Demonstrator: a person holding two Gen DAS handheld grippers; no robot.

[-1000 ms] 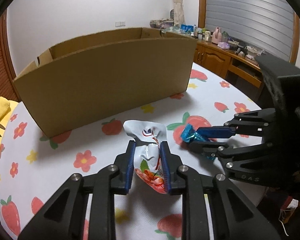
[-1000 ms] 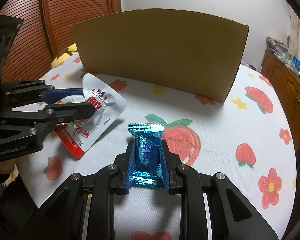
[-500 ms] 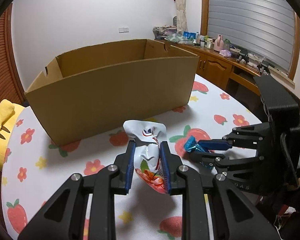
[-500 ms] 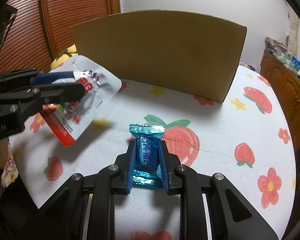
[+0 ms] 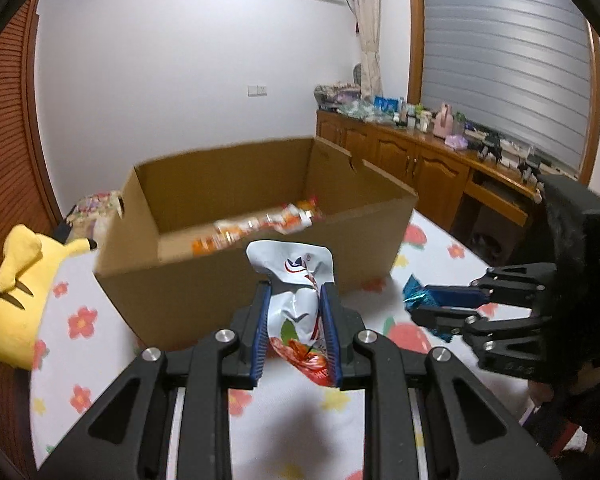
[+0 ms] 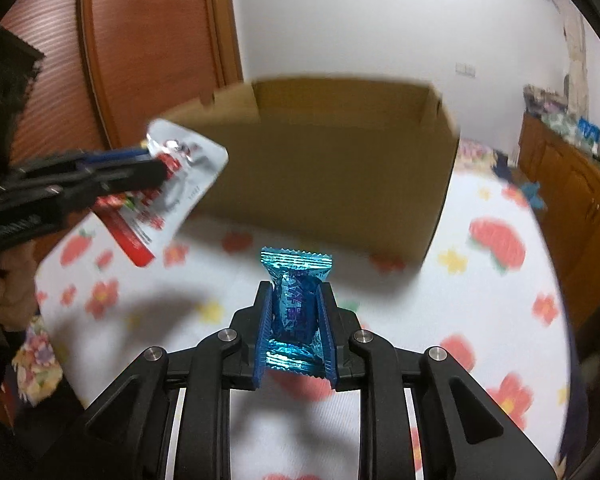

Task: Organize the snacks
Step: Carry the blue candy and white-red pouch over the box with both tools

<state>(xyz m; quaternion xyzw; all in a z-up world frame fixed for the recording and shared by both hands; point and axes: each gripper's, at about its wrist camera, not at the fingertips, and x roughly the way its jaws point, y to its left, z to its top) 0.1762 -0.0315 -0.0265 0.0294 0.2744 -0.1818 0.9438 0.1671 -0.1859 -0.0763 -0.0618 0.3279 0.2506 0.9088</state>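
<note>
My left gripper is shut on a white and red snack pouch and holds it in the air in front of the open cardboard box. The pouch also shows in the right wrist view. My right gripper is shut on a blue foil candy packet, held above the table before the box. From the left wrist view that gripper sits to the right, the candy sticking out of it. Several orange snack packs lie inside the box.
The table has a white cloth with strawberries and flowers. A yellow plush toy lies at the left edge. A wooden sideboard with small items stands at the right. A wooden door is behind the box.
Both grippers have risen with their snacks. The box's inside and the snacks in it now show from the left wrist view. The pouch has moved up toward the box.
</note>
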